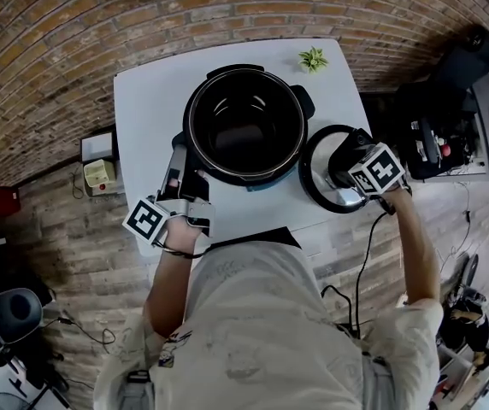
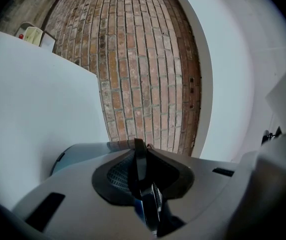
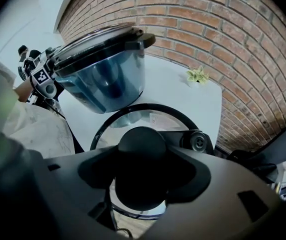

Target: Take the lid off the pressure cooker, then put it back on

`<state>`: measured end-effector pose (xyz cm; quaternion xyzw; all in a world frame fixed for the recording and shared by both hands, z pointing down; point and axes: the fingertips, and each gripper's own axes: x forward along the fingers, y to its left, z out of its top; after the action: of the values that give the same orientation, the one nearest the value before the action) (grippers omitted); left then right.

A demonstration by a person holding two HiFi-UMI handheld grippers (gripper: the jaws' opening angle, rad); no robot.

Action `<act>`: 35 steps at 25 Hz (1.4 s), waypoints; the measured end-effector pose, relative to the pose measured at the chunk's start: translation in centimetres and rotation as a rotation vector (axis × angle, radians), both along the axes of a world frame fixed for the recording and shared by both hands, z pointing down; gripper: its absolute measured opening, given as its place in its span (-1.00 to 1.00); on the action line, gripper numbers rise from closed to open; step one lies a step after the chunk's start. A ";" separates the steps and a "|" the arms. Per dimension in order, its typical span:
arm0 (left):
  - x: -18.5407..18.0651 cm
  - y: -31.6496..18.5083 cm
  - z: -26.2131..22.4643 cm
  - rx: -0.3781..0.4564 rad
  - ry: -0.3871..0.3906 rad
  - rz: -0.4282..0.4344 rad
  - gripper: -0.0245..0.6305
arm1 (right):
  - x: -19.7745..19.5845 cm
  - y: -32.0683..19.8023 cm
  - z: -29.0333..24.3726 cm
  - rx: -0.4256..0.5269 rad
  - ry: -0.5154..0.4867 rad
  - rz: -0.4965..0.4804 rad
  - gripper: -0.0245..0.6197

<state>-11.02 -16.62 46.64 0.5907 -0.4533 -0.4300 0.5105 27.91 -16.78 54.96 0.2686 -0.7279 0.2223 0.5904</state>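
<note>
open pressure cooker (image 1: 244, 126) on the white table (image 1: 150, 101), left gripper (image 1: 179, 171) pinching its thin black side handle (image 2: 140, 166), jaws nearly together, right gripper (image 1: 347, 165) clamped round the knob (image 3: 142, 149) of the lid (image 1: 317, 182), lid held just right of the cooker at the table edge, 1 little plant (image 1: 313, 59) at the far corner

The cooker (image 1: 244, 126) shows a glossy dark metal bowl inside a smooth, shiny blue shell, its handle (image 2: 139, 159) matt black plastic. The lid (image 1: 317, 190) is clear glass in a glossy black rim, topped by a matt black plastic knob (image 3: 142, 149). The tabletop (image 1: 150, 101) is smooth matt white; the wall (image 1: 56, 41), rough red brick.
</note>
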 end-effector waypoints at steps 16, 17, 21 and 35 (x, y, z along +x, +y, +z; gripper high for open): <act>0.1 -0.1 0.0 0.000 0.004 -0.004 -0.69 | 1.0 -5.3 -16.5 0.177 0.019 -0.031 -0.01; 0.1 -0.1 0.0 0.000 0.004 -0.004 -0.69 | 0.4 -5.6 -17.6 0.187 0.012 -0.041 -0.01; 0.1 -0.1 0.0 -0.003 0.007 -0.004 -0.69 | -3.2 -6.4 -20.6 0.220 -0.045 -0.104 -0.01; 0.1 -0.2 -0.1 0.003 0.008 -0.021 -0.69 | -18.7 -5.6 -20.3 0.114 -0.161 -0.451 -0.01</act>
<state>-10.94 -16.78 46.59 0.5850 -0.4568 -0.4383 0.5070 9.24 -22.39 34.64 0.1135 -0.8257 0.0642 0.5489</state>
